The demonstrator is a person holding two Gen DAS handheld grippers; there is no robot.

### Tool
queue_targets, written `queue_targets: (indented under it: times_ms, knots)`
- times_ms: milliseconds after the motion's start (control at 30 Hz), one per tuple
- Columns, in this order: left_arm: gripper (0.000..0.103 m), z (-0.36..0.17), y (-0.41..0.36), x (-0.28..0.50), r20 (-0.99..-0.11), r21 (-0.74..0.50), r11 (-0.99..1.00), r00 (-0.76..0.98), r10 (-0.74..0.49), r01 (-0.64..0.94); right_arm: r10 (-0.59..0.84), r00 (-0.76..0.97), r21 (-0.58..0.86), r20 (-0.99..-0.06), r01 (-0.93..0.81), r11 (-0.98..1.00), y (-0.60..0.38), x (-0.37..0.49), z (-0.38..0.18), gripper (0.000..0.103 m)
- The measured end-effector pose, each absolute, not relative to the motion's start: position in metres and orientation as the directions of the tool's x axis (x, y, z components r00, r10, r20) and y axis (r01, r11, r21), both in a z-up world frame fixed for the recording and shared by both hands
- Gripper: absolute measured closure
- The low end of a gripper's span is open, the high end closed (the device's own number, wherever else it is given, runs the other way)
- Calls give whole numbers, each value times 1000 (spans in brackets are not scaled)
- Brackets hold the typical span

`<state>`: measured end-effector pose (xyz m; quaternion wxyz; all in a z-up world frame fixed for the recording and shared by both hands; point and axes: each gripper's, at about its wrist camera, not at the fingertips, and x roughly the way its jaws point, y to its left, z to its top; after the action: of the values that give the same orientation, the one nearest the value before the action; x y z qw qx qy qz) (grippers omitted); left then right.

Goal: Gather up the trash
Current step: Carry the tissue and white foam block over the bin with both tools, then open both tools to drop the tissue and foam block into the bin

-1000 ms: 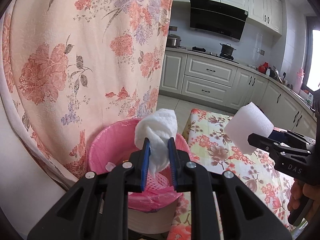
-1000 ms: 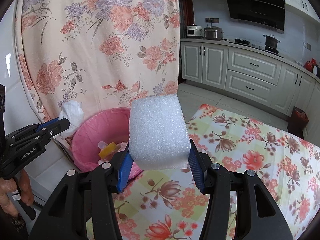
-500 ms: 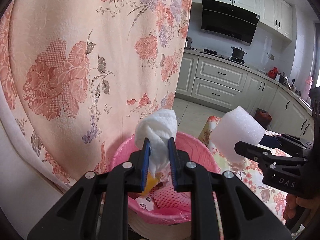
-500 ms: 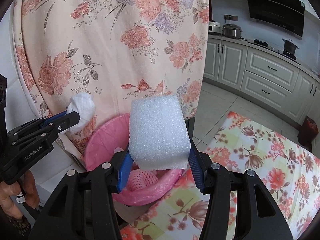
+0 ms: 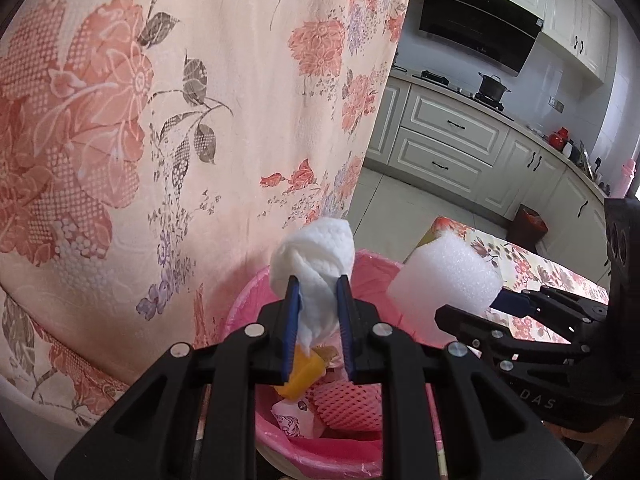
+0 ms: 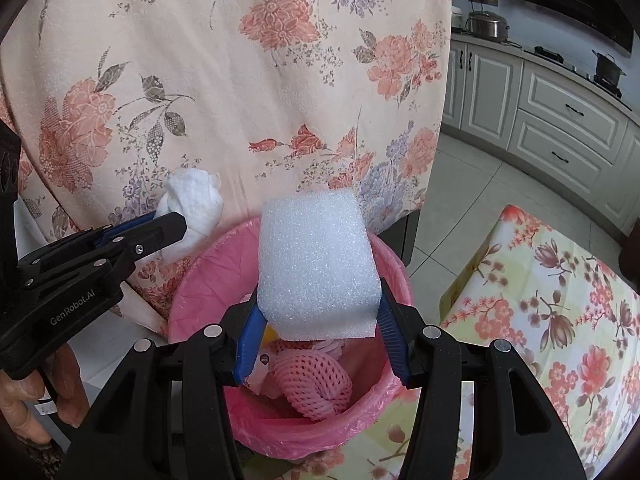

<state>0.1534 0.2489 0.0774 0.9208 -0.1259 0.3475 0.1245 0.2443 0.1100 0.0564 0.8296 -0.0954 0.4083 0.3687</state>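
Left gripper (image 5: 316,312): fingers pinched on a crumpled tissue (image 5: 312,264), held above the pink bin (image 6: 192,292), over its rim at about 10 o'clock in the right wrist view. Right gripper (image 6: 318,322): fingers clamped on a white foam block (image 6: 316,264), poised over the bin's mouth, nearer centre. Inside the bin: pink foam netting (image 6: 312,380), a yellow scrap (image 5: 298,376), a printed wrapper (image 5: 290,420). At 3 o'clock, the floral-clothed table (image 6: 560,300) just beside the bin.

Likely risks: tissue released too close to the rim, catching the floral curtain (image 5: 160,120) and dropping outside; light foam bouncing off the netting and out; grippers knocking together if both open at once.
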Motion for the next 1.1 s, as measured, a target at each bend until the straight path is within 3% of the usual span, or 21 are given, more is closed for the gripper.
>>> queue_targets:
  times_ms: [667, 933, 1000, 1100]
  knots:
    - [84, 65, 258, 177, -704, -128, 922, 688, 174, -364, 542, 336, 203, -770, -678, 707, 118, 275, 30, 52]
    - [70, 63, 259, 178, -705, -127, 919, 685, 182, -374, 551, 328, 219, -768, -674, 706, 114, 279, 29, 52]
    - [69, 65, 258, 176, -701, -121, 919, 687, 189, -376, 546, 331, 215, -769, -671, 710, 114, 280, 29, 45]
    - [68, 70, 258, 171, -692, -122, 919, 695, 193, -376, 545, 339, 214, -767, -666, 714, 110, 279, 29, 44]
